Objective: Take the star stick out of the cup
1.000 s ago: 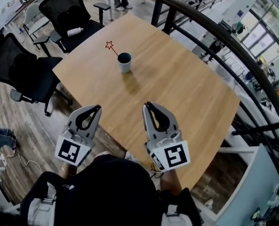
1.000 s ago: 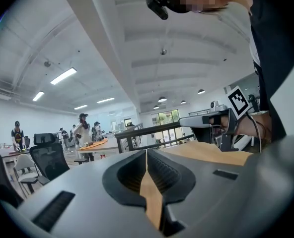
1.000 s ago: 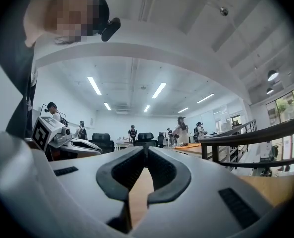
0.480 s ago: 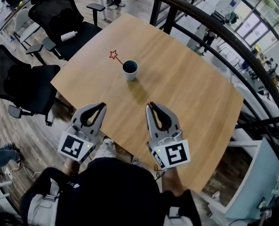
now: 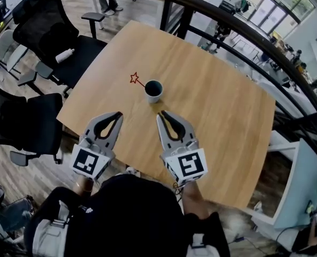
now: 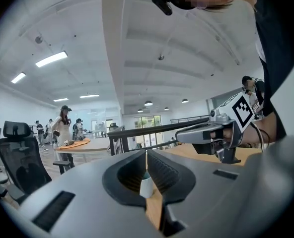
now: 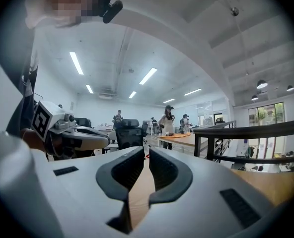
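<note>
The left gripper [image 5: 116,115] and right gripper [image 5: 162,115] hover short of the cup [image 5: 153,91], jaws nearly closed and empty. One should open, pinch the star stick [image 5: 136,80] by its shaft, and lift along its lean.

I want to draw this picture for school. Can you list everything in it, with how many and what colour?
table: one, light wood, in the middle
cup: one, grey with a dark inside, upright on the table
star stick: one, red, standing in the cup and leaning left
office chairs: at least two, black, left of the table
bottle: one, white, lying on the farther chair's seat
railing: one, black, along the table's far right side
left gripper: one, grey, jaws shut and empty, near the table's near edge
right gripper: one, grey, jaws shut and empty, beside the left one, short of the cup
</note>
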The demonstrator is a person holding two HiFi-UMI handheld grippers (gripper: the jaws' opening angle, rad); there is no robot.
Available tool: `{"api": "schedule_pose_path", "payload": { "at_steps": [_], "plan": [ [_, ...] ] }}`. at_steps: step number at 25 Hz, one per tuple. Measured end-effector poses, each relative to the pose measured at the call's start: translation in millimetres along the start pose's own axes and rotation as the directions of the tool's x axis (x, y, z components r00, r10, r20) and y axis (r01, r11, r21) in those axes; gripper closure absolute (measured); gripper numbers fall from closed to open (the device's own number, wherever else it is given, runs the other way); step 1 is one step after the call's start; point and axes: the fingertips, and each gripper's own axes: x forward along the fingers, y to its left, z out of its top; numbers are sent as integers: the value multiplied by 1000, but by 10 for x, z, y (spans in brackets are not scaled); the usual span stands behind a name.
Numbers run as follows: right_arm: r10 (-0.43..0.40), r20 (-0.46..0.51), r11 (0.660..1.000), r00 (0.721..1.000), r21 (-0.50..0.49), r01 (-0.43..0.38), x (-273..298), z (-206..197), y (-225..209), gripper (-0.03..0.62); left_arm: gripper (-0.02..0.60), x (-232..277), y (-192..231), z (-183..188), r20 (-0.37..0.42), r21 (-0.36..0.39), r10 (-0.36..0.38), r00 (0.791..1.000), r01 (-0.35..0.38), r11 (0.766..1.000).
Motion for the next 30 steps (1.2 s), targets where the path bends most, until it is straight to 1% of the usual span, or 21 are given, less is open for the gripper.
{"api": "schedule_pose_path", "payload": {
  "at_steps": [3, 7, 13, 15, 19, 23, 25, 27, 30],
  "plan": [
    [-28, -19, 999, 999, -24, 27, 285, -110, 54, 571, 560, 49, 246, -76, 16, 8, -33, 999, 33, 999],
    [-49, -53, 998, 997, -34, 47, 581, -207, 157, 571, 560, 76, 490, -128, 17, 21, -74, 997, 73, 997],
    [-84, -139, 996, 987, -52, 78, 990, -397, 145, 571, 559, 212, 749, -161, 25, 23, -113, 993, 112, 993],
    [-92, -159, 995, 983, -59, 84, 1090, -431, 133, 570, 560, 242, 813, -173, 26, 20, -121, 992, 120, 993],
    [-116, -193, 990, 974, -105, 97, 1238, -505, 92, 569, 560, 299, 960, -191, 25, 4, -123, 992, 123, 992],
    [-123, -223, 989, 967, -111, 100, 1365, -566, 43, 567, 559, 383, 1095, -225, 26, -16, -122, 992, 122, 992],
    [-124, -236, 989, 964, -112, 99, 1437, -606, 3, 549, 560, 432, 1157, -251, 22, -25, -121, 992, 122, 992],
    [-127, -253, 988, 959, -123, 99, 1495, -642, -33, 493, 558, 483, 1195, -273, 18, -30, -124, 992, 124, 992],
    [-131, -276, 985, 952, -141, 95, 1561, -707, -75, 493, 560, 535, 1216, -290, 17, -35, -130, 991, 131, 991]
  ]
}}
